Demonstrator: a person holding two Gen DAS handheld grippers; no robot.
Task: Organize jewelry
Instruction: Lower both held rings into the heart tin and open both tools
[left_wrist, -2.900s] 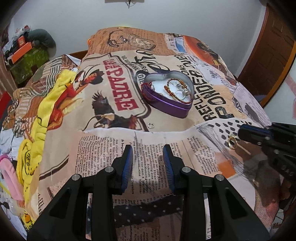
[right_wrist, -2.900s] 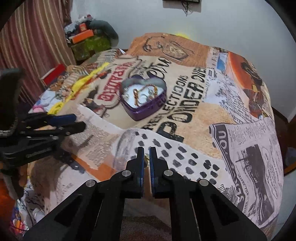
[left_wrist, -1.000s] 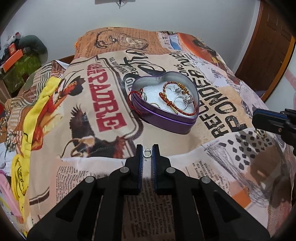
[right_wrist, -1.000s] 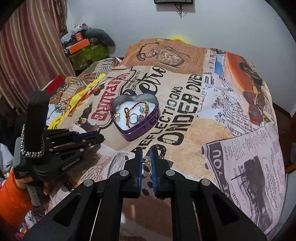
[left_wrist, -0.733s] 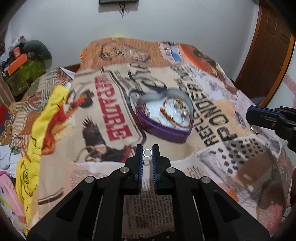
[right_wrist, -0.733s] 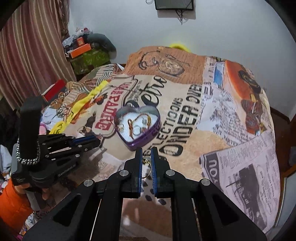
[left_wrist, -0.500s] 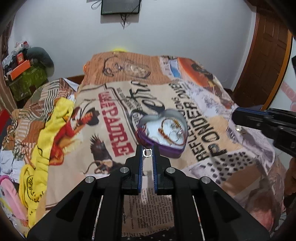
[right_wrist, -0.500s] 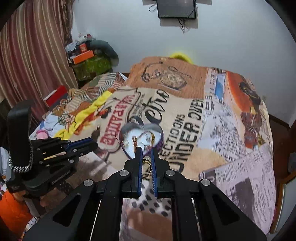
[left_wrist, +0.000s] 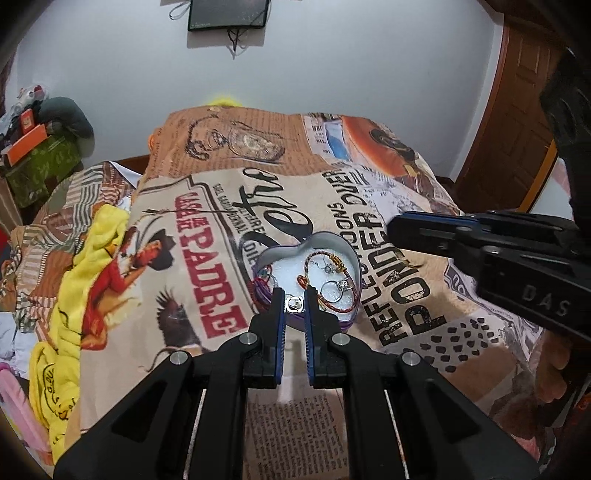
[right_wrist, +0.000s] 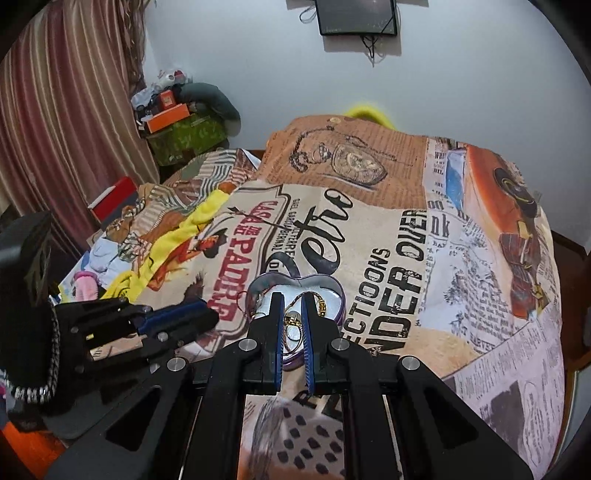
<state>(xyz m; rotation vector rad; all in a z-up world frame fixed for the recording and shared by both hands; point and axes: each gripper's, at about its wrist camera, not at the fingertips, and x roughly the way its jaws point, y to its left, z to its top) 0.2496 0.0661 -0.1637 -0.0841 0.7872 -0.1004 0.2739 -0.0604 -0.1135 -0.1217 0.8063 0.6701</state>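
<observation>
while above the heart tin (left_wrist: 347, 320), both tools (left_wrist: 294, 295) (right_wrist: 292, 300) ring-laden

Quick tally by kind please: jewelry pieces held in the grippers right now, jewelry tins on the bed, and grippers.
Held jewelry pieces: 2, a small silver ring in the left gripper, a gold hoop earring in the right gripper
Purple heart-shaped tins: 1
Grippers: 2
Total: 5

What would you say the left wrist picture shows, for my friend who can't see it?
The left gripper pinches a small silver ring just above an open purple heart-shaped tin holding bracelets and rings. The tin sits on a newspaper-print bedspread; the right gripper hovers nearby.
</observation>
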